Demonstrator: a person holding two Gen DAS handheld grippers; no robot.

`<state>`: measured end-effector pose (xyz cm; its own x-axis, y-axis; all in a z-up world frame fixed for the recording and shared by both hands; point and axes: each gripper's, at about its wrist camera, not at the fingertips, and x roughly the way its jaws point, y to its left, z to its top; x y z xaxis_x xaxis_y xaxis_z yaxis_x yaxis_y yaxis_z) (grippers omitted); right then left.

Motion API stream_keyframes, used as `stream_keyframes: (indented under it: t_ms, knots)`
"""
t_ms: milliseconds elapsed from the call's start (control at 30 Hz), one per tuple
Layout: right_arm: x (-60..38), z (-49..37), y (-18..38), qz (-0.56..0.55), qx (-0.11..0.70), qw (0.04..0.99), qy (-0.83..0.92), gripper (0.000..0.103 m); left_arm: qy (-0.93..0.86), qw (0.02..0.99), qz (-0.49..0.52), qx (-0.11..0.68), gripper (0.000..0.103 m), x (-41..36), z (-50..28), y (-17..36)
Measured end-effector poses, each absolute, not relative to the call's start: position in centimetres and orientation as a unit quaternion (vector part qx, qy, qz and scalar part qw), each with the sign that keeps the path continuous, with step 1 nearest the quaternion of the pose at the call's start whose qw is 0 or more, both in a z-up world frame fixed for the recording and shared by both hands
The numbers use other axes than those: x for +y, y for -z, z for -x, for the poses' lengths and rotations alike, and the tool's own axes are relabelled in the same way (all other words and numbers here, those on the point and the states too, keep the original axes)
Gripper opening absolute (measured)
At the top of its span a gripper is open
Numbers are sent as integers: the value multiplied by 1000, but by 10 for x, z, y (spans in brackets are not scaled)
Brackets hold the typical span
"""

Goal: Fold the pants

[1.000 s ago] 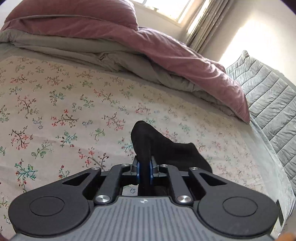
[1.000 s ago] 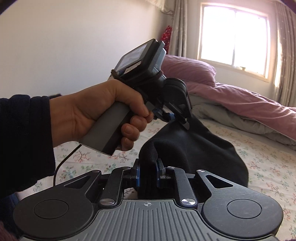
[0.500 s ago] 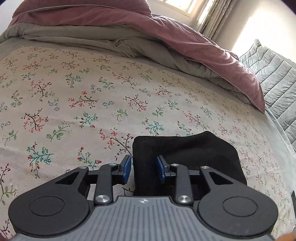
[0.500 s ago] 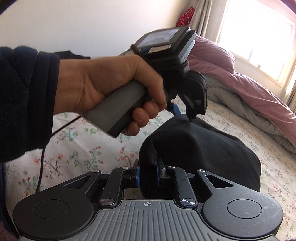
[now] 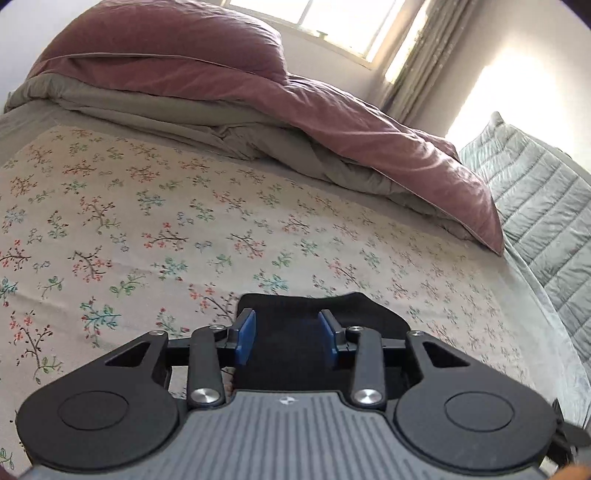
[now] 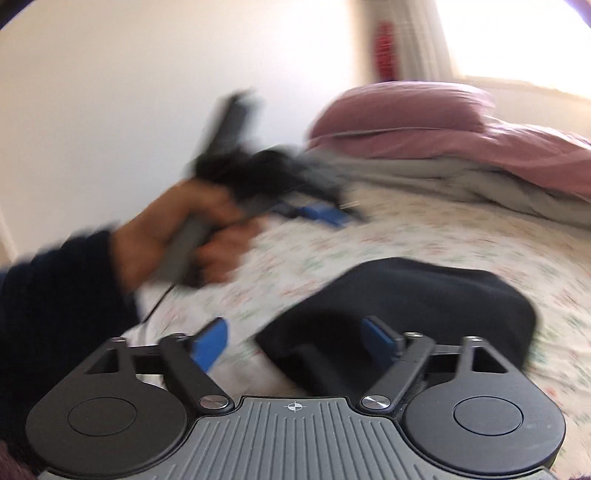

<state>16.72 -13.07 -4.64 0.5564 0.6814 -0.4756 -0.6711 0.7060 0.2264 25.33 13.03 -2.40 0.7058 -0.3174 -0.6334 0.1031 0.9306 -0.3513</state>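
My jaws are opening on both the left gripper (image 5: pixel 287 334) and right gripper (image 6: pixel 297 341), gripping nothing, because I am letting the folded black pants (image 6: pixel 424 306) settle on the floral bed (image 5: pixel 184 236), well short of the pink duvet (image 5: pixel 332 122).

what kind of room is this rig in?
Almost certainly a home bedroom: a bed with a floral sheet, a mauve duvet and pillow heaped at its far end, and a curtained window.

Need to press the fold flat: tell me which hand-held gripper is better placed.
Probably the left hand-held gripper: its opening jaws hover straight over the folded black fabric pants. The right hand-held gripper, also opening, looks off to their edge, blurred.
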Motion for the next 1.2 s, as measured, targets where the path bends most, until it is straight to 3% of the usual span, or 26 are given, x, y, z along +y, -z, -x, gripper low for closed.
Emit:
stream_keyframes:
  t_ms: [100,167,267,567,667,833,900,1000,1200]
  knots:
    - [-171,-207,56,-83,319,905,-270,80,129,907,137,377,63,103,-247,34]
    - [-181,-223,68,-115,345,903,-227,66,123,903,122,393,62,91,-247,47]
    - [-172,-228,81,-113,372,897,-209,57,115,900,101,408,61,86,-243,67]
    - [-119,-207,115,30,447,853,-268,58,103,895,66,430,61,100,-228,90]
    - [-110,-195,123,67,442,850,-281,66,105,895,58,430,61,102,-223,89]
    - [-116,-195,128,49,444,847,-288,66,118,895,54,427,64,106,-220,93]
    - [-113,-193,129,54,437,848,-293,72,131,893,51,427,65,107,-222,93]
    - [-116,-191,126,55,429,848,-306,74,140,882,98,439,65,123,-228,94]
    - [-168,-219,105,-108,398,877,-248,76,115,907,105,392,65,128,-229,80]
